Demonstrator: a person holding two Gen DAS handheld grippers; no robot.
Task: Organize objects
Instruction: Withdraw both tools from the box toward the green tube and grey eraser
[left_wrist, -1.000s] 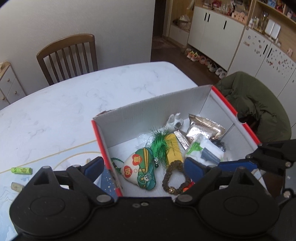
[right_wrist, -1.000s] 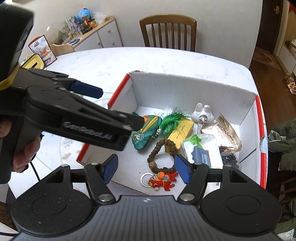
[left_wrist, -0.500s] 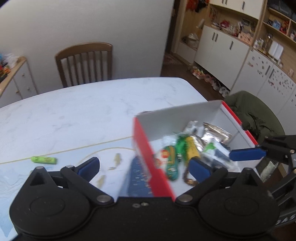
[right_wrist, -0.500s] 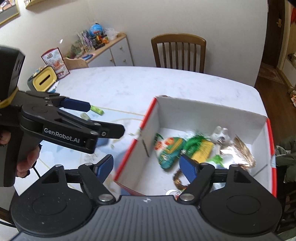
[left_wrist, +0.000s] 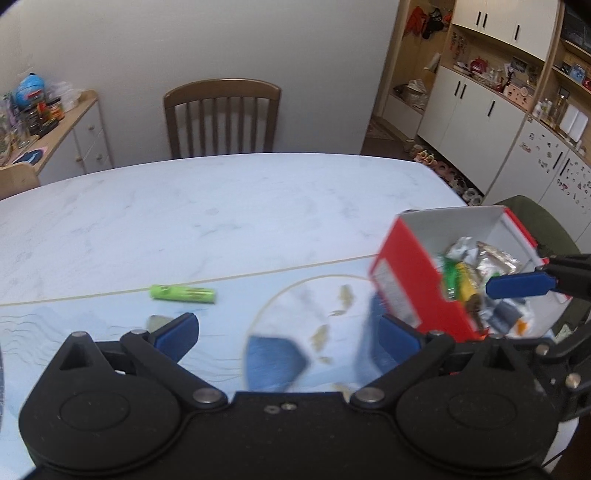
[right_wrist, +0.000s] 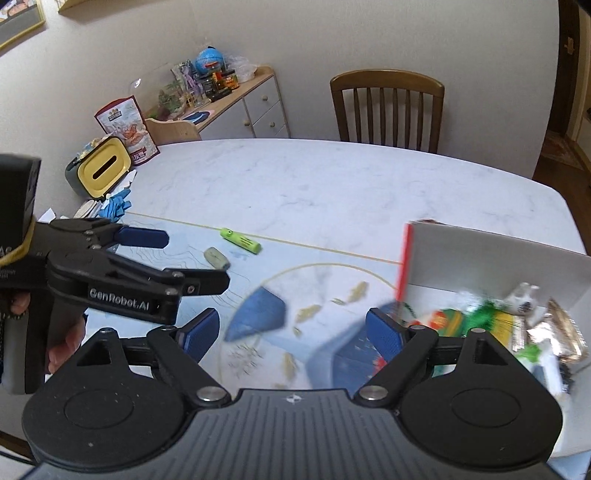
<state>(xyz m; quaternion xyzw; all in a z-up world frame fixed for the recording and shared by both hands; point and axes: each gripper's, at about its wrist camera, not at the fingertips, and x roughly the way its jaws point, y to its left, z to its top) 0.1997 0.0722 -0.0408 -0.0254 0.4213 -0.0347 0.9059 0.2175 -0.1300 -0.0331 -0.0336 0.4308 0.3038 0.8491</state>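
Observation:
A red and white cardboard box (left_wrist: 413, 291) with several small items inside sits at the right of the table, blurred in both views; its white wall (right_wrist: 498, 258) shows in the right wrist view. A green battery (left_wrist: 183, 294) (right_wrist: 240, 240) lies on the pale blue mat. Next to it is a small grey object (right_wrist: 217, 257), half hidden behind a finger in the left wrist view. My left gripper (left_wrist: 288, 332) (right_wrist: 184, 258) is open and empty above the mat, near the battery. My right gripper (right_wrist: 291, 332) is open and empty, left of the box.
A marble-look table (left_wrist: 221, 206) carries the mat. At its far left stand a yellow-lidded container (right_wrist: 99, 173), blue gloves (right_wrist: 116, 205) and a snack bag (right_wrist: 125, 129). A wooden chair (left_wrist: 221, 118) stands behind the table, and a green jacket (left_wrist: 535, 218) hangs beyond the box.
Both grippers have drawn back from over the box and swung left. The box has slid to the right edge of both views, and the battery now lies near the middle.

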